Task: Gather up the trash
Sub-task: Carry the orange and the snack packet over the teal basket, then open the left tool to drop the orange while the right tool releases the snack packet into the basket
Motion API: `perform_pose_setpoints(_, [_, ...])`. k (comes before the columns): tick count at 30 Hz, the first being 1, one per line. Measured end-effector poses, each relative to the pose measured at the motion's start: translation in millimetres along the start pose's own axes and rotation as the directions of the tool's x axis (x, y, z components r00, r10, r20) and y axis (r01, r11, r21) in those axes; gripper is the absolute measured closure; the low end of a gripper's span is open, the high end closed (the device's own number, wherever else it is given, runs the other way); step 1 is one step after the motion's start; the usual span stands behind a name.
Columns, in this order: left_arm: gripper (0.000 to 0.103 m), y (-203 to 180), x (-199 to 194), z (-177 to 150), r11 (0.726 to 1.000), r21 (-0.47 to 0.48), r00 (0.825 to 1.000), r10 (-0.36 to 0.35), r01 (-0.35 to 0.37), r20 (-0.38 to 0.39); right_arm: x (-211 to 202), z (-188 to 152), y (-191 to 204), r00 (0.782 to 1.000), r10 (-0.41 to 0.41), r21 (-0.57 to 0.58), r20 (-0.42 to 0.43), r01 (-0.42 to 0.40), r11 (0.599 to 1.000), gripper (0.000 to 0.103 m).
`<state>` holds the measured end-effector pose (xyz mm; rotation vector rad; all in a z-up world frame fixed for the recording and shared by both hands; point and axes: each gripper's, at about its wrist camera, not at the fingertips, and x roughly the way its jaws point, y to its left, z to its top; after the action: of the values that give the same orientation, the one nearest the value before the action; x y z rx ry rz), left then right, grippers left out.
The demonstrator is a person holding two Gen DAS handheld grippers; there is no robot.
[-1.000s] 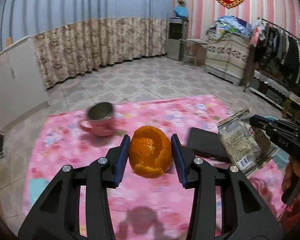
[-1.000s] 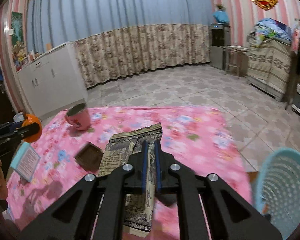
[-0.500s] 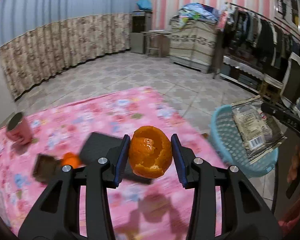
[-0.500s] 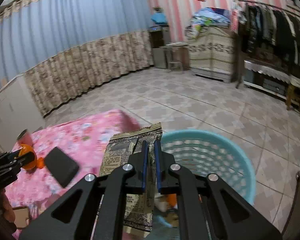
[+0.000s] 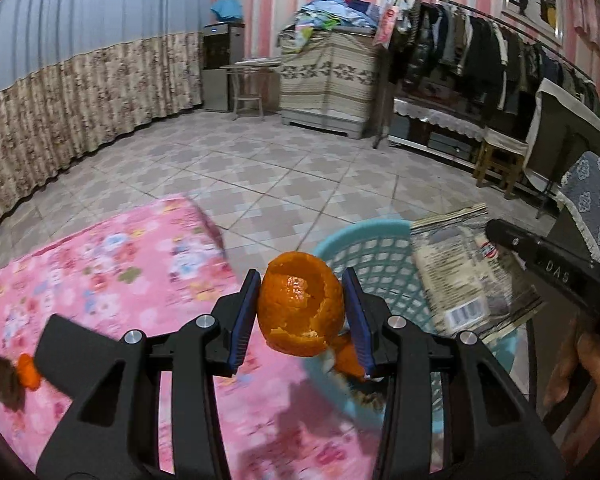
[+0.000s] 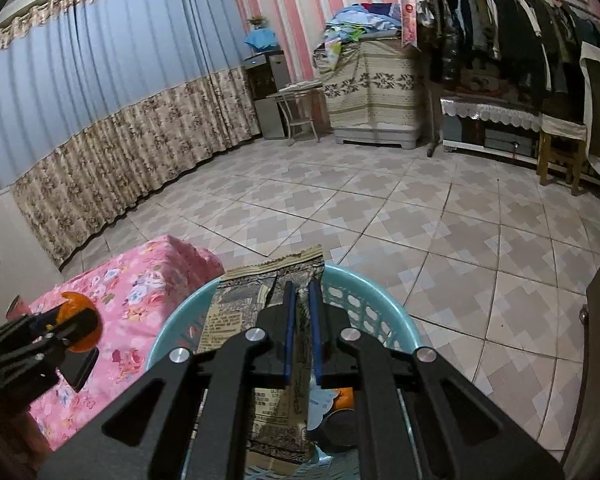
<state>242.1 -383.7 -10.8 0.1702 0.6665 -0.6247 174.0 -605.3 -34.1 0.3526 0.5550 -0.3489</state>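
My left gripper point(image 5: 302, 306) is shut on an orange peel point(image 5: 300, 304) and holds it at the near rim of the light blue basket point(image 5: 384, 276), beside the pink table. My right gripper point(image 6: 301, 314) is shut on a flat snack wrapper point(image 6: 240, 308) and holds it over the basket point(image 6: 384, 312). The wrapper also shows in the left wrist view point(image 5: 460, 276), over the basket's right side. Orange peel pieces point(image 6: 342, 394) lie inside the basket. The left gripper with the peel point(image 6: 78, 322) shows at the left of the right wrist view.
The pink flowered tablecloth point(image 5: 112, 264) covers the table at left. On it lie a black flat object point(image 5: 74, 346), a small brown square point(image 5: 4, 376) and an orange scrap point(image 5: 28, 370). Tiled floor, a clothes rack point(image 5: 480, 56) and a wooden stool point(image 5: 496, 160) lie beyond.
Both grippers have swung right, from over the table to the basket, each still holding its item. The cup has left the left wrist view.
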Motion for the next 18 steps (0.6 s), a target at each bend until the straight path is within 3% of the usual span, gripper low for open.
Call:
perform_pose_setpoints(7, [0.058,-15.8,25.0,12.0,0.999,-0.008,0.999,-0.037,0.037,-0.019,1.9,-4.4,0.1,0.999,-0.049,-0.031,-0.005,0.049,0.998,0.095])
perform_pose_setpoints(9, [0.048,-14.6,28.3,13.1,0.999,-0.014,0.999,-0.039,0.039,-0.022,3.9,-6.0,1.3,0.998,-0.061,-0.039,-0.013,0.06,0.997,0.095])
perform_pose_setpoints(11, [0.032,-13.9,28.7,13.9,0.999,-0.025,0.999,-0.03,0.03,-0.013,6.2,-7.6,4.2,0.997,-0.072,-0.052,-0.021,0.07,0.996,0.095])
perform_pose_setpoints(18, [0.018,-0.9,15.5,12.9,0.999,-0.027,0.999,0.036,-0.035,0.018,9.2,-8.0,5.1,0.997,-0.07,-0.054,-0.04,0.068,0.996,0.095])
